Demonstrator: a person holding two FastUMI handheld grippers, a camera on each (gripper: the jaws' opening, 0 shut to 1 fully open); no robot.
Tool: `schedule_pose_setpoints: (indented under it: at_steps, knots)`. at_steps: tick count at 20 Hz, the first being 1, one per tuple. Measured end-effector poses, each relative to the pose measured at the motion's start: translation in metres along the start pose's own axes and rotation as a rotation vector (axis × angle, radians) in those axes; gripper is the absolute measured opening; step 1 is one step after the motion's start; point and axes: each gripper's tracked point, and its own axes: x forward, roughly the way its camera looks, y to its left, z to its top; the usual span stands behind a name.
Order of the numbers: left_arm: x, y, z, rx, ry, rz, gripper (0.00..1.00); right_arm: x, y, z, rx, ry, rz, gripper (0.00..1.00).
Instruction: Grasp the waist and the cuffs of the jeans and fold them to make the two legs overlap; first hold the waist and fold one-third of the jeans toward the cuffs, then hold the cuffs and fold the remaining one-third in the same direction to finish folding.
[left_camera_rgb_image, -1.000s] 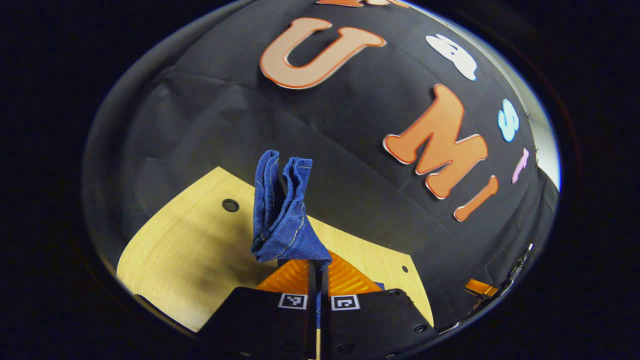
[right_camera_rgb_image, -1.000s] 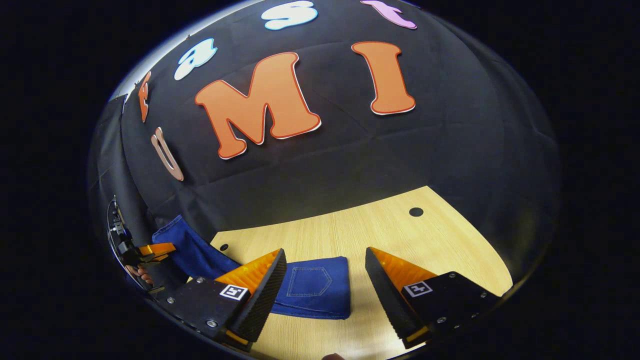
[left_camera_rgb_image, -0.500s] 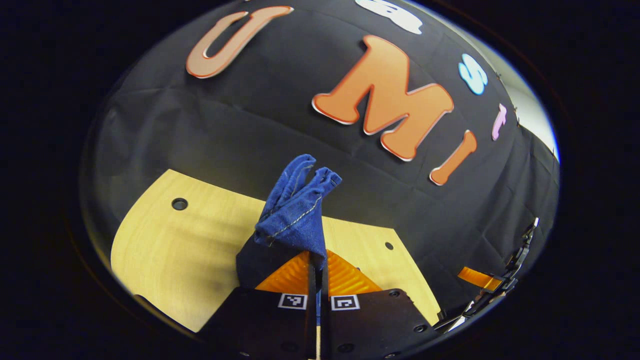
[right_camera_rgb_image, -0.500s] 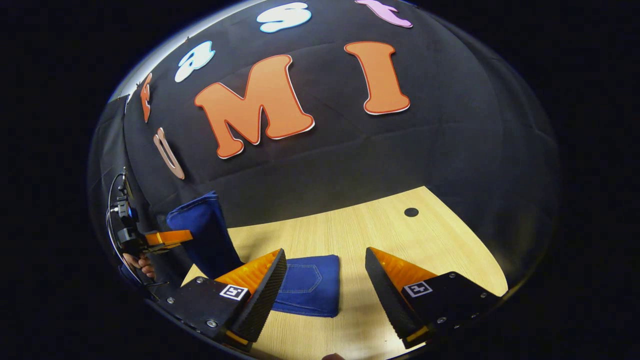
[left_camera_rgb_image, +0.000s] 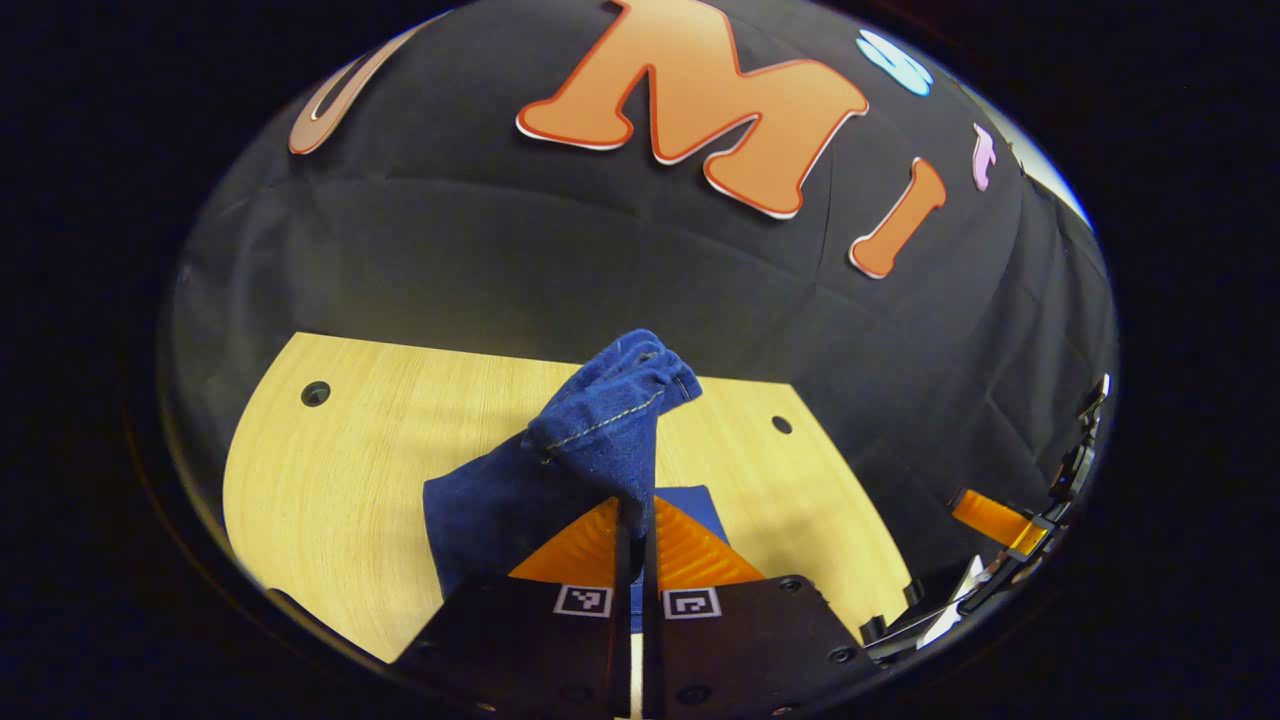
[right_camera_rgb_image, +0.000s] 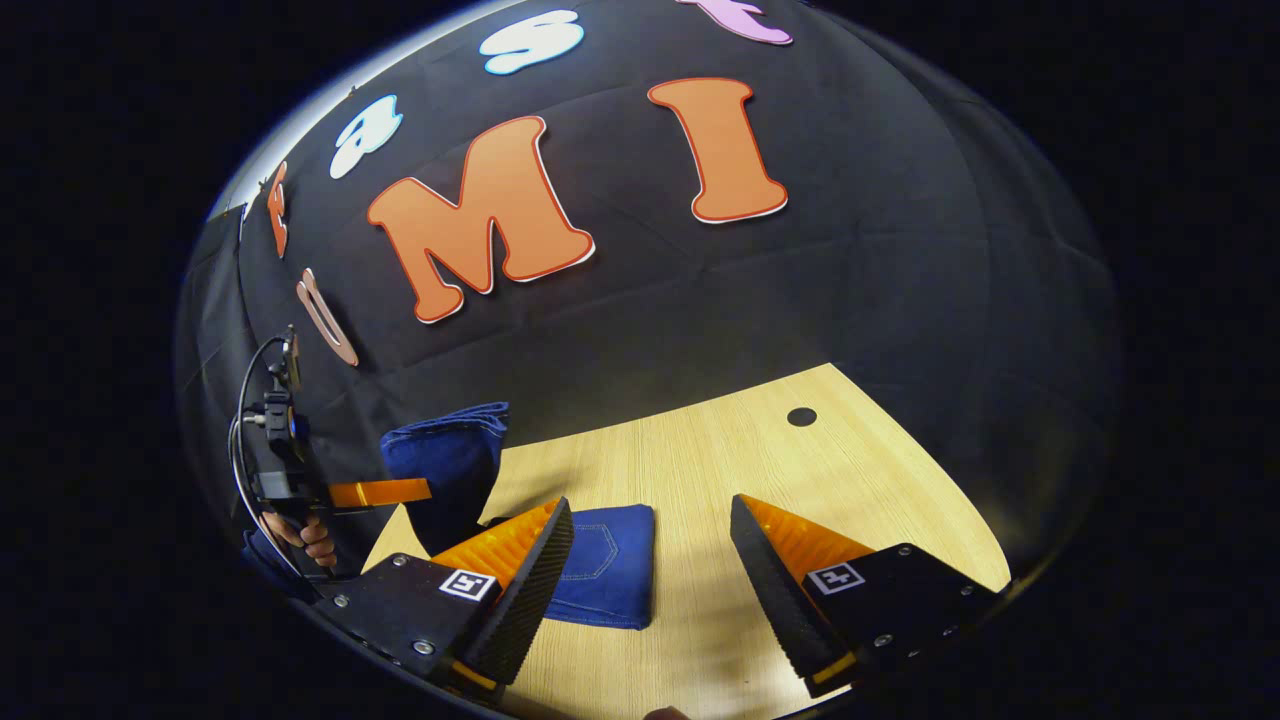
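The blue jeans (left_camera_rgb_image: 590, 440) hang bunched from my left gripper (left_camera_rgb_image: 632, 520), which is shut on their cuff end, lifted above the wooden table (left_camera_rgb_image: 350, 470). In the right gripper view the folded part of the jeans (right_camera_rgb_image: 605, 575), back pocket up, lies flat on the table (right_camera_rgb_image: 760, 470), while the raised cuff end (right_camera_rgb_image: 450, 460) stands at the left beside the left gripper (right_camera_rgb_image: 385, 492) and the hand holding it. My right gripper (right_camera_rgb_image: 650, 560) hovers open over the table, just right of the folded denim, with nothing between its fingers.
The table has a dark round hole near its far left (left_camera_rgb_image: 315, 393), a small one at the far right (left_camera_rgb_image: 781, 424), and another in the right gripper view (right_camera_rgb_image: 801, 416). The black booth wall stands close behind the table's far edge.
My left gripper has carried the cuff end up and toward the right, over the folded part, and tilted down toward the table. The flat denim looks shorter. The right gripper stayed open and barely moved.
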Motion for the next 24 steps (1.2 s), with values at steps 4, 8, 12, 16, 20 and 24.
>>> schedule_pose_setpoints:
  at_steps: [4,8,12,16,20,24]
  knots:
    - [0.006,-0.024,-0.008,0.08,0.027,-0.006,0.13,0.004,-0.009,0.001,-0.004,0.005,0.002,0.98]
    - [-0.003,-0.039,-0.004,0.131,-0.001,-0.017,0.31,0.012,-0.006,0.003,-0.008,0.006,0.028,0.98]
    - [-0.022,-0.036,0.005,0.164,-0.045,0.014,0.43,0.019,0.004,0.004,-0.018,0.011,0.064,0.98]
    - [-0.054,-0.029,0.029,0.17,-0.159,0.08,0.54,0.023,0.017,0.015,-0.056,-0.033,0.078,0.98]
    - [-0.104,-0.016,0.064,0.18,-0.339,0.168,0.81,0.018,0.038,0.043,-0.114,-0.148,0.092,0.98]
    - [-0.166,-0.014,0.109,0.258,-0.632,0.249,0.82,0.008,0.069,0.073,-0.227,-0.301,0.138,0.97]
